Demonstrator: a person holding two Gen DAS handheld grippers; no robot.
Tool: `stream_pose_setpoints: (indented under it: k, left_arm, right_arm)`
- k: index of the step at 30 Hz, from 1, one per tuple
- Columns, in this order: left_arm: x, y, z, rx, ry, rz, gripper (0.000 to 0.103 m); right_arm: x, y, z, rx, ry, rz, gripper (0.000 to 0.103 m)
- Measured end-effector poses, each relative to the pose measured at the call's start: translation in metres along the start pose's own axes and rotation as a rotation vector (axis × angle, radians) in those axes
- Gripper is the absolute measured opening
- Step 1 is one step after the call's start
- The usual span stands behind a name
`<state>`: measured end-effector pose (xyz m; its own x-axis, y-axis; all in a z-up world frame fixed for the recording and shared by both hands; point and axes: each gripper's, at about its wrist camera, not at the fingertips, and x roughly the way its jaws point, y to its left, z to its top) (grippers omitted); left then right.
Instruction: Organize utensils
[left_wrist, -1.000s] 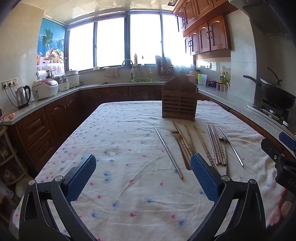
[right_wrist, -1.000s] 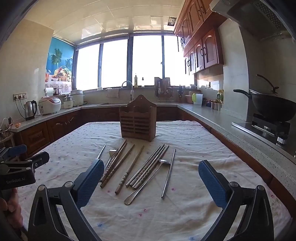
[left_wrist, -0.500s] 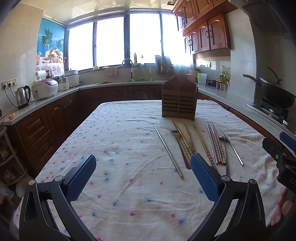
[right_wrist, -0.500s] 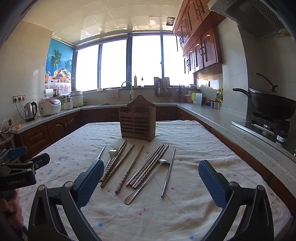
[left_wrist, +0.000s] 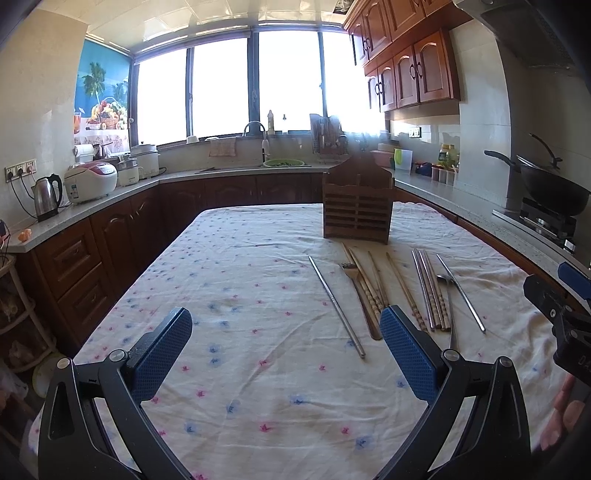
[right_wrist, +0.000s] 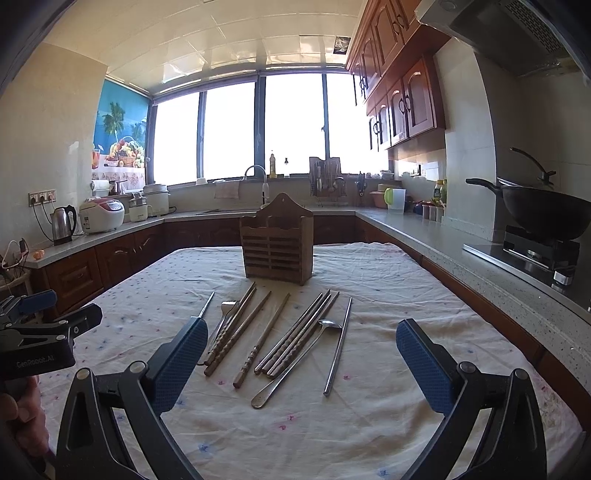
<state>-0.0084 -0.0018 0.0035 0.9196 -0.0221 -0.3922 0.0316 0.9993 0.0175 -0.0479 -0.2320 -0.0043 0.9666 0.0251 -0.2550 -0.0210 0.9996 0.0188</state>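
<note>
The left gripper is held level and low, its two blue-padded fingers spread wide with nothing between them. The right gripper is held the same way, fingers wide apart and empty. Each shows at the edge of the other's view, so the two sit side by side, apart. Part of the person's left hand grips the left handle; fingertips of the right hand show under the right one.

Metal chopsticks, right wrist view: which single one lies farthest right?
The lone steel chopstick right of the spoon, lying apart from the bundled metal ones; the other lone one is far left.
</note>
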Motion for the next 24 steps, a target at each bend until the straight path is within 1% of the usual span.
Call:
stream_pose_setpoints:
  k: [24]
  left_arm:
    - [-0.0007,-0.0023,0.0012,0.007,-0.001,-0.005,0.103]
  right_arm:
    - [-0.0045,0.0025,0.0038,0.01,-0.006,0.003,0.103]
